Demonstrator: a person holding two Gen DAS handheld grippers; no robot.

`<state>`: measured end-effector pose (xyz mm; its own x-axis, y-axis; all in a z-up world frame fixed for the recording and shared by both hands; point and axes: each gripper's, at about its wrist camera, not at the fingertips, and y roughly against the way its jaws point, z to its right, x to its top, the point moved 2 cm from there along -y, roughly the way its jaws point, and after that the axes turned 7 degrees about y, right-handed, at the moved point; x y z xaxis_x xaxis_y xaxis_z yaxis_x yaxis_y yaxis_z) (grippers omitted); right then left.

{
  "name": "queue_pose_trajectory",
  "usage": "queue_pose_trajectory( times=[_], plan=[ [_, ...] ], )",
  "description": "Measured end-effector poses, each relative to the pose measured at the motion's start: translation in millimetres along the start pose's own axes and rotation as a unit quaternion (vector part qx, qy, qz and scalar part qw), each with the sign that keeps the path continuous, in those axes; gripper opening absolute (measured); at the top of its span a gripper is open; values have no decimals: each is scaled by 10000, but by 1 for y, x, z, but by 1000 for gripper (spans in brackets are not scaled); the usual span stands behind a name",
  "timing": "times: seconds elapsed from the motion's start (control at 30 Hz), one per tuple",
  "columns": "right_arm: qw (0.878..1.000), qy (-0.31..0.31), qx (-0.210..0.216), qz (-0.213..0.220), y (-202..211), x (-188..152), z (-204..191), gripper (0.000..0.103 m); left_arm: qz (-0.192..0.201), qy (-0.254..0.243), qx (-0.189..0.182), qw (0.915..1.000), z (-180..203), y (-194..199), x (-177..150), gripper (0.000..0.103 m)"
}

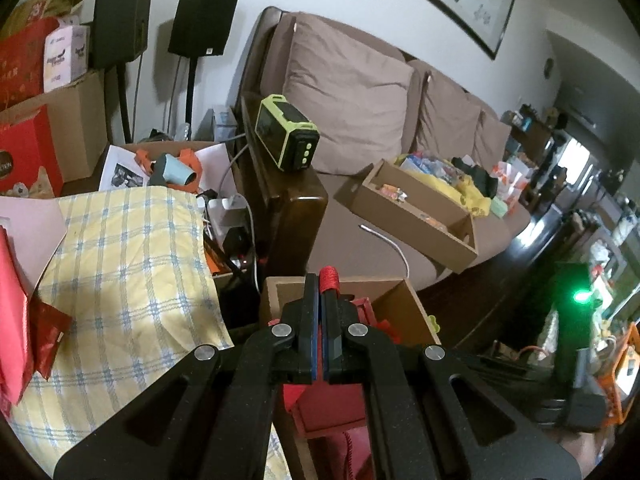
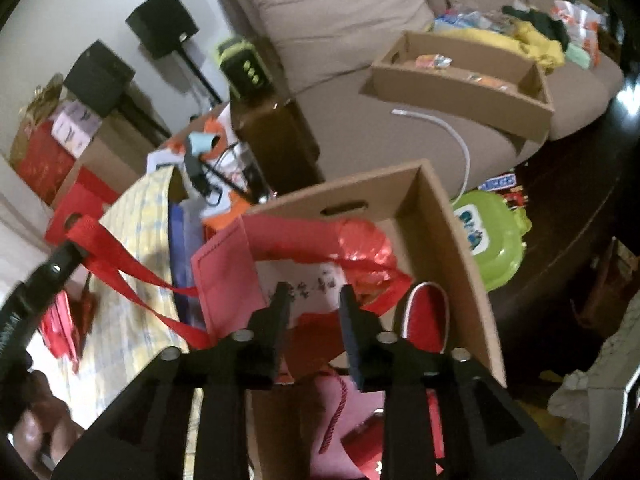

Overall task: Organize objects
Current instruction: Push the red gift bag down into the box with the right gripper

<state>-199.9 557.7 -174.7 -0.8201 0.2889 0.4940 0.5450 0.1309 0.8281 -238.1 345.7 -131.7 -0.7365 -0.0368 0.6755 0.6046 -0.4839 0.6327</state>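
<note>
Nearest us, our left gripper (image 1: 323, 292) is clamped on the red woven handle strap (image 2: 120, 268) of a red non-woven fabric bag (image 2: 240, 264). The bag sits half inside the open brown cardboard box (image 2: 440, 216). Our right gripper (image 2: 316, 296) hangs over the bag with its jaws parted and nothing between them. We judge the bag light, limp and prone to sag, so its straps or top hem suit gripping best. Its contents are blurred, and the box floor is hidden. Beyond stands the brown sofa (image 1: 360, 92).
</note>
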Motion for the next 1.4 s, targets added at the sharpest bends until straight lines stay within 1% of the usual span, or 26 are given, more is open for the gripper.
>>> queue_pose_trajectory(
  times=[0.07,0.1,0.13,0.17,0.2,0.23,0.3,0.4,0.47,0.6,0.77,0.87,0.97,1.03,1.1,1.17,1.23,1.3,1.4],
  plan=[
    [9999,-82,-61,-19,-13,0,6,31,-24,8,-21,10000,-3,2,-3,1],
    [9999,-113,-64,-43,-19,0,9,28,-31,-25,-21,10000,-3,2,-5,1],
    [9999,-88,-38,-96,-26,0,8,20,-49,-55,-17,10000,-3,1,-6,1],
    [9999,-4,-30,-167,-34,0,5,18,-79,-86,-23,9999,-3,0,-7,1],
    [9997,114,-33,-199,-39,-1,1,18,-104,-103,-44,9999,-3,-2,-10,1],
    [9995,260,-91,-177,-42,-3,-4,15,-116,-109,-56,9999,-3,-3,-12,1],
    [9985,464,-259,-125,-44,-6,-9,12,-114,-117,-70,9998,-3,-6,-16,1],
    [9984,443,-295,-195,-48,-11,-5,9,-137,-112,-108,9998,-5,-10,-19,1],
    [9982,388,-322,-333,-53,-14,2,9,-183,-69,-158,9997,-7,-13,-22,1],
    [9988,248,-233,-366,-50,-16,9,9,-175,-46,-182,9997,-12,-13,-26,1],
    [9996,180,-209,116,-20,4,3,9,-128,17,-196,9997,-22,-11,-25,1],
    [9985,440,-122,291,-7,15,-17,9,-155,113,-250,9995,-27,-13,-26,1],
    [9968,703,-49,384,-2,24,-38,9,-160,165,-299,9993,-31,-11,-28,1],
    [9954,871,-163,363,-5,28,-49,12,-158,196,-319,9992,-35,-9,-28,1],
    [9940,1013,-329,250,-15,30,-59,12,-172,158,-318,9992,-39,-7,-29,1],
    [9914,1189,-534,119,-24,31,-67,12,-220,28,-312,9993,-39,-4,-32,1],
    [9892,1276,-707,117,-29,31,-70,12,-206,-107,-342,9991,-40,2,-35,1],
    [9889,1270,-752,147,-33,33,-71,12,-151,-154,-392,9990,-42,8,-38,1],
    [9890,1266,-767,68,-43,36,-69,14,-146,-52,-503,9986,-50,14,-39,1]
  ],
)
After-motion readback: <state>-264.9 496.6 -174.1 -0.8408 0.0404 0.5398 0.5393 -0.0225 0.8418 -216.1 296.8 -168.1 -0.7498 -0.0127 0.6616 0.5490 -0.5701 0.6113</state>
